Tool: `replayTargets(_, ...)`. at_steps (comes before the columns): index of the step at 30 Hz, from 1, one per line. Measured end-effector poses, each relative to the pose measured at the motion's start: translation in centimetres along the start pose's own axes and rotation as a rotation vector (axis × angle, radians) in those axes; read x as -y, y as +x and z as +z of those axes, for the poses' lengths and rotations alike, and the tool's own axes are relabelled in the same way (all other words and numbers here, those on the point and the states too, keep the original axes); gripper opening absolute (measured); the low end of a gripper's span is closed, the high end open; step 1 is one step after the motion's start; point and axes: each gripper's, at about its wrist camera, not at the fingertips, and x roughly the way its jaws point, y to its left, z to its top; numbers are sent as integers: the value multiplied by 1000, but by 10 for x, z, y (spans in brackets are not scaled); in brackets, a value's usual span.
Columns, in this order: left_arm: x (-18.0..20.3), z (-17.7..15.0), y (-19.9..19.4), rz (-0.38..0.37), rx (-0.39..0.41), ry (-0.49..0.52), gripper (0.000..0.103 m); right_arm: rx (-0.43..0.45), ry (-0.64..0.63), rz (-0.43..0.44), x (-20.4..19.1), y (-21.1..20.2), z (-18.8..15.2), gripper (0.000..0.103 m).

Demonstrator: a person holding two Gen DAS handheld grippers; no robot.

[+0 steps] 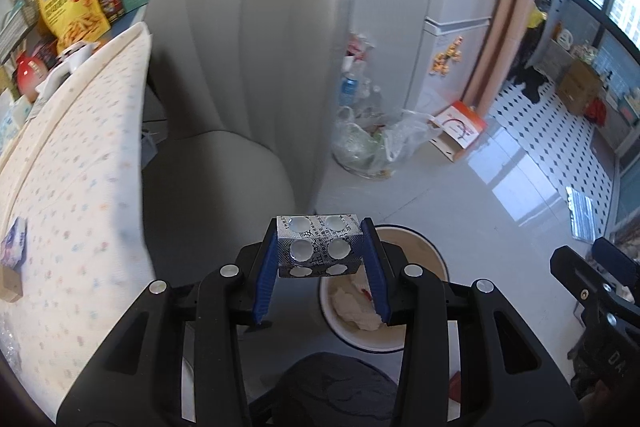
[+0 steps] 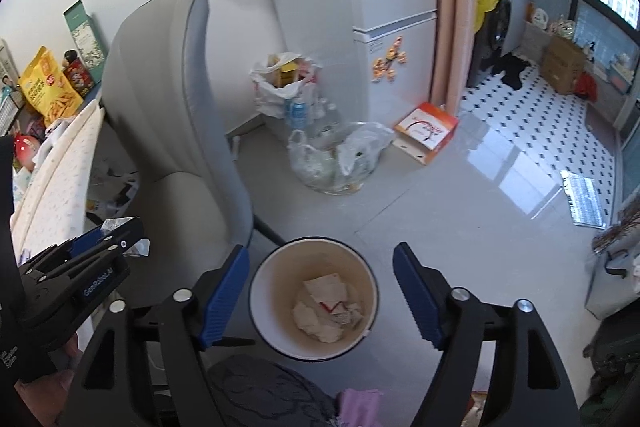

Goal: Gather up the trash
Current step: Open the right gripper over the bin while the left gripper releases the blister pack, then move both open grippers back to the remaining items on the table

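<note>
- The left claw (image 1: 320, 259) pinches a silvery foil blister pack (image 1: 318, 247), bubbled and stiff, held above the floor (image 1: 460, 187) just beside the bin's rim; judged not yet dropped.
- The right claw (image 2: 322, 291) is spread, nothing between its ribbed blue pads, directly over the round cream bin (image 2: 316, 293).
- Crumpled white paper (image 2: 326, 307) already lies inside.

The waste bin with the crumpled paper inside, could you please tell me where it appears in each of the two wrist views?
Left wrist view: the waste bin sits low and right of centre, partly hidden behind the left hand-held gripper and its blister pack.
Right wrist view: the bin is bottom centre, between the open blue fingers.
Shared landmark: the grey armchair.
</note>
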Motion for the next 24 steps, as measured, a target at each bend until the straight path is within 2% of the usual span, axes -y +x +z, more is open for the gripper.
replayTargets(5, 27, -1, 1, -28, -3, 40, 40, 22, 12, -79, 18, -10, 2, 84)
replayTargets(11, 48, -1, 5, -58, -21, 67, 41, 40, 26, -122, 34, -19, 3, 88)
replayTargets(12, 50, -1, 6, -66, -27, 73, 44, 40, 28, -124, 36, -19, 3, 88)
replayTargets(13, 52, -1, 5, -66, -29, 82, 58, 41, 30, -126, 37, -20, 3, 89)
replayTargets(16, 48, -1, 0, -35, -2, 81, 83, 40, 36, -126, 37, -20, 3, 89)
replayTargets(18, 43, 0, -2, 2, 6, 74, 90, 44, 32, -127, 35, -21, 3, 90)
replayTargets(24, 15, 4, -12, 44, 18, 17, 94, 62, 0, -123, 20, -25, 5, 92)
